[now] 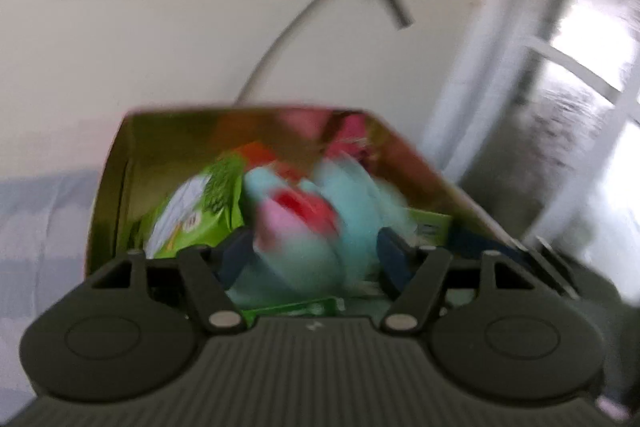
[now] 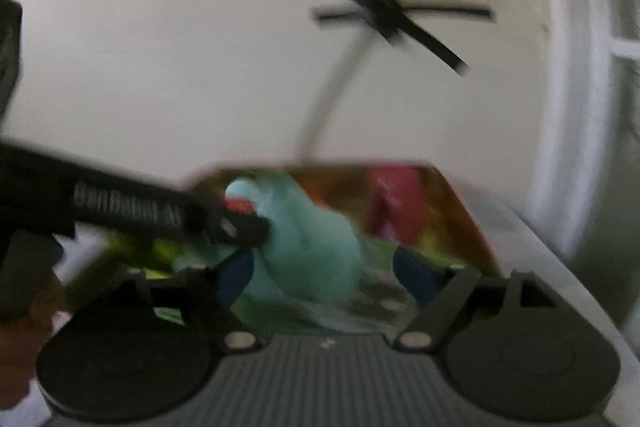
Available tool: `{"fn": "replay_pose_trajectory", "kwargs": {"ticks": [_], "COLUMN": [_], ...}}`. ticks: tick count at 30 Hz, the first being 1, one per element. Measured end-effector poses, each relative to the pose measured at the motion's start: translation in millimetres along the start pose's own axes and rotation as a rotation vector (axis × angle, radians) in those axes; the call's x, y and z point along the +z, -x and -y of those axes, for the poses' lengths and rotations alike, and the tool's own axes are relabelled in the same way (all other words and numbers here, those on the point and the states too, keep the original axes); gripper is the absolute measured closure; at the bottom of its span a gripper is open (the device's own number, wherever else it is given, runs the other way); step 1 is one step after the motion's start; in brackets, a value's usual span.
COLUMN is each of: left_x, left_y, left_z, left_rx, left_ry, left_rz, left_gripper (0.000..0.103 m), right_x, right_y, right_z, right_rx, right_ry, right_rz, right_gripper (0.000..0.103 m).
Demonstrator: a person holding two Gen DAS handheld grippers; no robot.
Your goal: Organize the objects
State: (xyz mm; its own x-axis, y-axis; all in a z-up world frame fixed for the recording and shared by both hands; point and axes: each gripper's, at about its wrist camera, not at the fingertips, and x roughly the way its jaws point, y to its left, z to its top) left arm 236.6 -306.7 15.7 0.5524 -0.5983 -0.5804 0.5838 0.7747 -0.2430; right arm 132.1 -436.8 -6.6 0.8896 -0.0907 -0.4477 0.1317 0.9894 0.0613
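1. Both views blurred; details limited.
2. Left hand-held gripper: blue pads sit on either side of the soft light-blue plush toy with pink and red patches, apparently clamped on it.
3. Right hand-held gripper: fingers apart, plush toy just ahead between them, contact unclear.
4. Plush toy lies in the open cardboard box with glossy coloured inner walls, directly ahead of both grippers.
5. Already in the box: green-and-white snack packet, left of the toy; pink item beyond it.
6. Judgement: sorting looks well advanced; plush toy remains to be released.
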Motion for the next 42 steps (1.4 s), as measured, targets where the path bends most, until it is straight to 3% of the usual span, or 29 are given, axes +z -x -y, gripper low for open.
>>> {"fn": "replay_pose_trajectory", "kwargs": {"ticks": [3,6,9,13,18,22,27,30,34,36,39,42], "left_x": [-8.6,-12.0,-9.9,-18.4,-39.1,-64.9,-106.8,-132.6,-155.5,-155.3,-149.3,-143.7], "left_y": [12.6,23.5,38.5,77.2,117.7,149.8,182.0,195.9,211.9,215.3,212.9,214.4], "left_z": [1.3,16.6,21.7,22.2,6.9,-39.0,-128.5,-179.2,-224.0,-228.9,-224.1,-200.0], "left_rx": [-0.043,-0.006,-0.042,-0.082,-0.100,0.008,0.317,0.436,0.492,0.501,0.470,0.440], "left_ry": [-0.013,-0.081,-0.068,-0.036,-0.032,-0.024,0.059,0.173,0.297,0.302,0.282,0.190], "left_rz": [0.049,0.078,0.099,0.148,0.168,0.159,0.134,0.092,0.097,0.118,0.118,0.120], "left_gripper": [0.032,0.032,0.032,0.024,0.024,0.024,0.024,0.024,0.025,0.025,0.025,0.024], "right_x": [-15.4,-24.1,-31.5,-36.6,-45.2,-45.5,-40.5,-39.6,-43.7,-47.6,-52.5,-52.0], "right_y": [37.2,73.6,98.4,117.9,131.6,132.7,119.4,103.5,77.4,65.9,58.0,59.2], "right_z": [15.1,16.0,19.8,19.7,-0.6,-32.1,-86.4,-124.8,-174.7,-194.8,-210.5,-207.3], "right_rx": [0.068,0.053,0.060,0.036,0.048,0.096,0.204,0.280,0.368,0.390,0.397,0.367], "right_ry": [-0.137,-0.199,-0.275,-0.347,-0.364,-0.319,-0.193,-0.106,-0.020,0.010,0.017,0.004], "right_rz": [0.054,0.107,0.129,0.118,0.092,0.068,0.035,-0.006,-0.090,-0.120,-0.146,-0.134], "right_gripper": [0.023,0.022,0.020,0.018,0.018,0.018,0.018,0.019,0.022,0.023,0.023,0.023]}}
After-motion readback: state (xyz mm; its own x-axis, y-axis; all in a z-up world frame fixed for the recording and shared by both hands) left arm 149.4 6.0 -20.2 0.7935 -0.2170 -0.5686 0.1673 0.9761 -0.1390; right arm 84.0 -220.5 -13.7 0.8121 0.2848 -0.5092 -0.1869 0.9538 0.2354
